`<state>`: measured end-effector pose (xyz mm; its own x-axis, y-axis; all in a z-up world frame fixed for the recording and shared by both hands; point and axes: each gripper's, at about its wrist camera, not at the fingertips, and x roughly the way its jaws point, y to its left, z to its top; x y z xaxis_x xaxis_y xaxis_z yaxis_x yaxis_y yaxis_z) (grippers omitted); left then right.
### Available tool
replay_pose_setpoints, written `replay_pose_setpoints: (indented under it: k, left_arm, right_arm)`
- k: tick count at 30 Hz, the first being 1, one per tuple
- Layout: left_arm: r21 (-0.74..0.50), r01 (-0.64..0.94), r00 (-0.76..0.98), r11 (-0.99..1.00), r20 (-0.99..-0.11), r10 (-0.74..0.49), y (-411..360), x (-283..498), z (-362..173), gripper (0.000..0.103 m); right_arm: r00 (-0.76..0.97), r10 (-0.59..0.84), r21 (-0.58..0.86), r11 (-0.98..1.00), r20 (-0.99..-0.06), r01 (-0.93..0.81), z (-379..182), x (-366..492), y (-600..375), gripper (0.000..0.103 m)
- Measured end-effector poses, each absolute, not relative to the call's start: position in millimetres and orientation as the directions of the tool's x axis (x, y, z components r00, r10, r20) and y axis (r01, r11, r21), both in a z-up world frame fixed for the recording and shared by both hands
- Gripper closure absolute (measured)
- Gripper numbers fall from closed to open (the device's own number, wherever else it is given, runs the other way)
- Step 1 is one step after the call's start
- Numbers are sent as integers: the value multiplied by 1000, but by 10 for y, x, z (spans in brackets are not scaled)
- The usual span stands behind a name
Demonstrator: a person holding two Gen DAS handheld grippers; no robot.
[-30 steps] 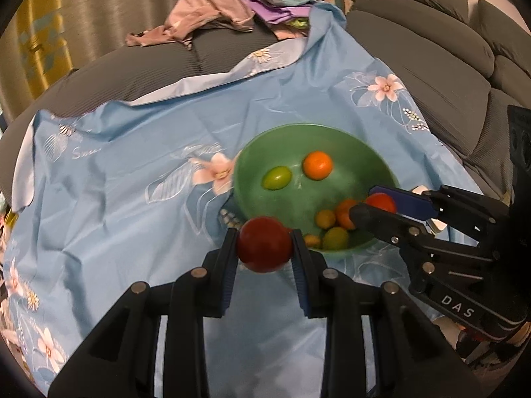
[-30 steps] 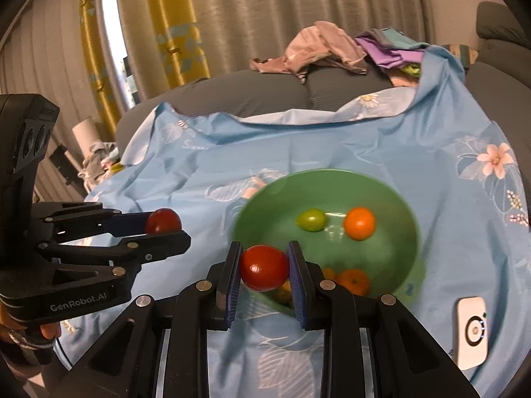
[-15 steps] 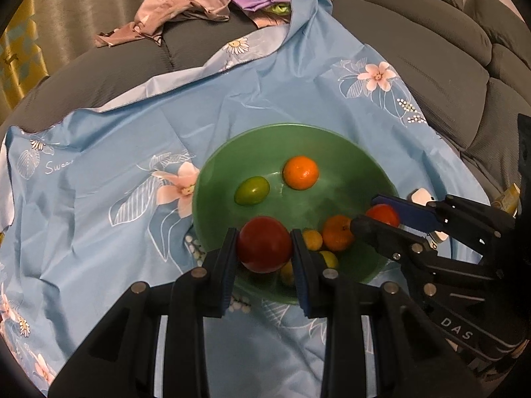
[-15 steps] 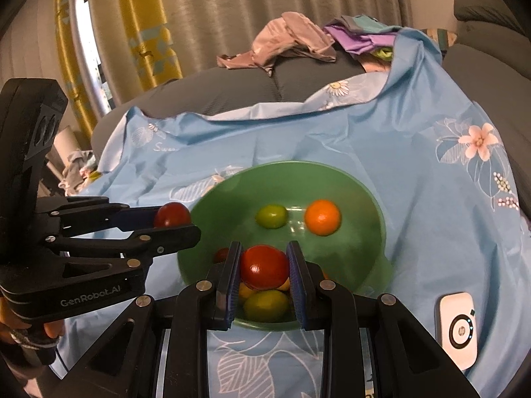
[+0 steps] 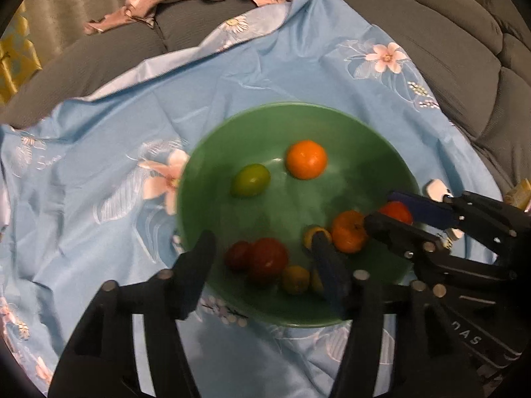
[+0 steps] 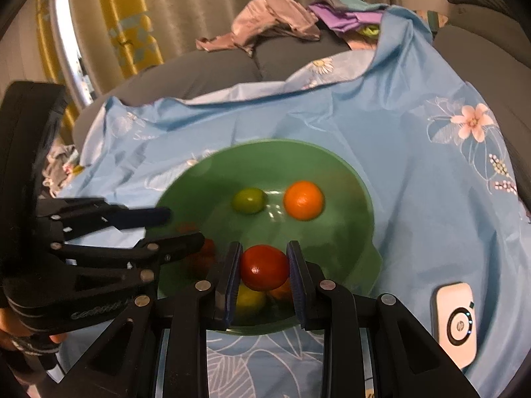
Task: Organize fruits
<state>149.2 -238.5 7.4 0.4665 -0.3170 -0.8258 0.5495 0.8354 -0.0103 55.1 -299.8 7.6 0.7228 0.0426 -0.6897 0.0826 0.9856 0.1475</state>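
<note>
A green bowl (image 5: 332, 122) sits on the blue flowered cloth and holds several fruits: an orange (image 5: 306, 159), a green fruit (image 5: 250, 179), small yellow ones and red tomatoes. My left gripper (image 5: 262, 252) is open over the bowl's near side, and a dark red tomato (image 5: 268, 257) lies in the bowl between its fingers. My right gripper (image 6: 264, 267) is shut on a red tomato (image 6: 264, 267) above the bowl (image 6: 351, 179). The right gripper also shows in the left wrist view (image 5: 395, 214).
A white device (image 6: 456, 321) lies on the cloth right of the bowl. A pile of clothes (image 6: 275, 23) lies on the grey sofa (image 5: 448, 39) behind. Curtains (image 6: 132, 26) hang at the back left.
My left gripper has opened and dropped its dark red tomato into the bowl. Both grippers have moved closer over the bowl. The right one still grips its tomato.
</note>
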Motion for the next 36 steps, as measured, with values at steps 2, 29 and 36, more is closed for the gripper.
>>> replay_pose_setpoints:
  k: [2,29,36]
  left_arm:
    - [-7,540,475,842,-823,-311,-2357,1497,144,25]
    - [-54,484,472,873,-825,-312,-2206,1452,1235,1]
    - [1,489,463,873,-848,-259,-2315,1504,1156,1]
  right_arm:
    - [721,33,147,984,-693,96,126,542,-3025,74]
    - [603,-38,69,986,-797,153,1194,568,-3209,50]
    - [586,-39,66,985,-809,157,1162,628,-3248,50]
